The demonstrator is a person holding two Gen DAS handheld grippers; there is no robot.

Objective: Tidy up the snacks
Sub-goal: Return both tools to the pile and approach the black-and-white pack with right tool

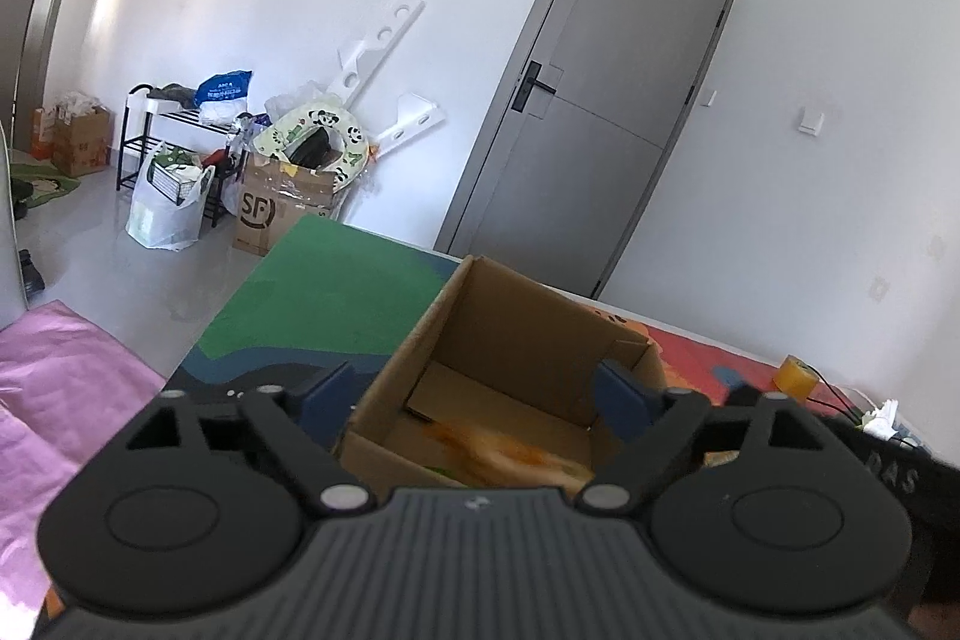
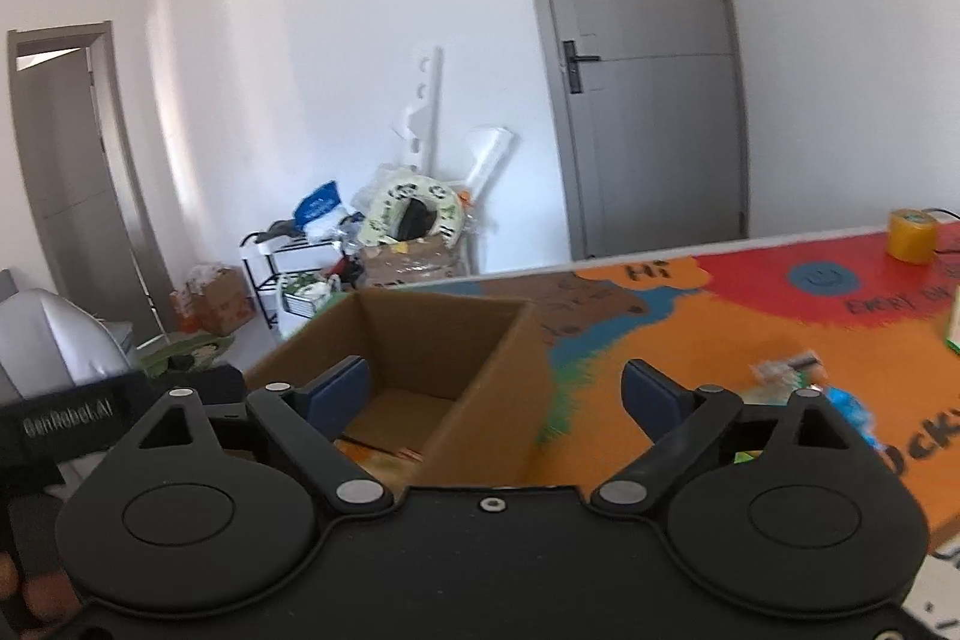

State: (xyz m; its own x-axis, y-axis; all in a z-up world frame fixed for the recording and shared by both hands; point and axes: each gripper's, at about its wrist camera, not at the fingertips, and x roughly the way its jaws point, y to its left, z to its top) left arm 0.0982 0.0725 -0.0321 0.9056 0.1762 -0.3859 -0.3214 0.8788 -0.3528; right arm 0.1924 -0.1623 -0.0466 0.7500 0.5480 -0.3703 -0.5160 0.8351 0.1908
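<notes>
1. Left wrist view: the left claw (image 1: 477, 388) hangs over an open box (image 1: 510, 340) on the bench (image 1: 324, 292), its blue pads (image 1: 327, 394) spread wide, one outside the box's left wall and the other over its right side; nothing lies between them; a blurred orange-and-yellow packet (image 1: 510, 454) lies on the box floor just beyond the claw, and the blur suggests it may be dropping or settling there, though that cannot be told for sure; the claw's place above the open top suits a release into the box.

2. Same view: a yellow tape roll (image 1: 795, 376) stands well apart at the bench's far right, clear of the sorting; a grey door (image 1: 606, 118) and floor clutter fill the background.

3. Right wrist view: the right claw (image 2: 495, 391) is also spread wide and empty, its left pad over the box (image 2: 420, 340) and its right pad over the bench mat (image 2: 690, 340); it sits astride the box's right wall, seemingly between a drop and the next pick.

4. Same view: loose snacks remain on the mat to the right, a pale blurred packet (image 2: 780, 370) and a blue one (image 2: 852, 412) just beside the claw's right arm; they look like the next candidates; the tape roll (image 2: 911, 235) stands far back; a hand (image 2: 30, 592) shows at the lower left edge.
</notes>
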